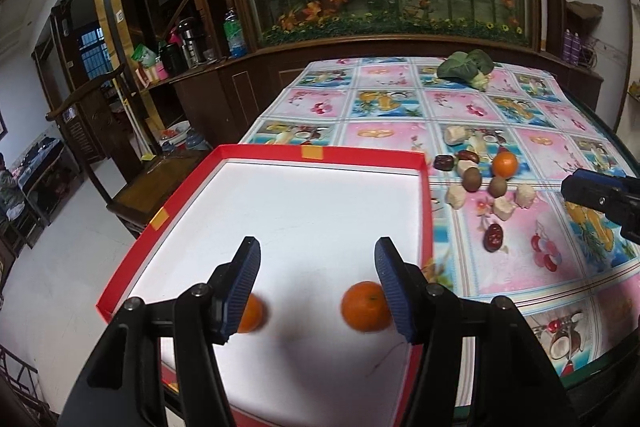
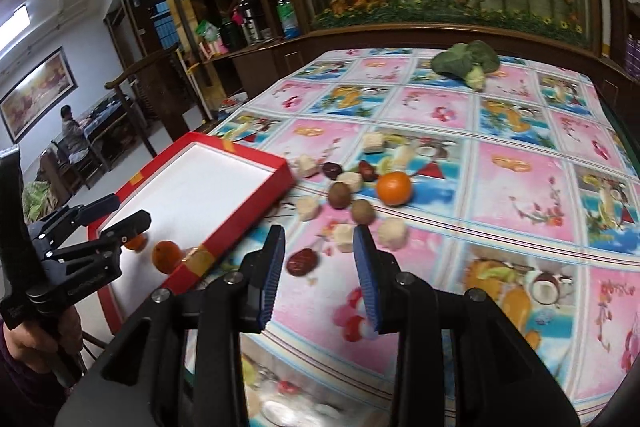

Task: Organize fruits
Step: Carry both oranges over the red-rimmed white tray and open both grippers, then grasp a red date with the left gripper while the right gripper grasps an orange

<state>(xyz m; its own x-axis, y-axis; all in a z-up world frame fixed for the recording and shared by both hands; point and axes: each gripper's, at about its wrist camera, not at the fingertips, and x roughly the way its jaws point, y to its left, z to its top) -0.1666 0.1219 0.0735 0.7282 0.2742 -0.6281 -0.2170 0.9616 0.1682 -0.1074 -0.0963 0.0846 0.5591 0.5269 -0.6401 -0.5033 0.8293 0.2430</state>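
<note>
A red-rimmed white tray (image 1: 426,211) lies at the table's left edge and shows in the right wrist view (image 2: 248,223) too. Two oranges lie in it, one (image 1: 366,305) by my right finger and one (image 1: 251,315) half hidden behind my left finger. My left gripper (image 1: 316,259) is open and empty above them. On the cloth lie a third orange (image 2: 394,188), two kiwis (image 2: 339,194) (image 2: 362,212), red dates (image 2: 302,261) and pale chunks (image 2: 393,233). My right gripper (image 2: 320,239) is open and empty, just short of them.
A broccoli head (image 2: 468,63) lies at the far side of the fruit-patterned tablecloth (image 2: 520,247). A wooden chair (image 1: 136,183) stands left of the table, beyond the tray. A flower display case and shelves stand behind the table.
</note>
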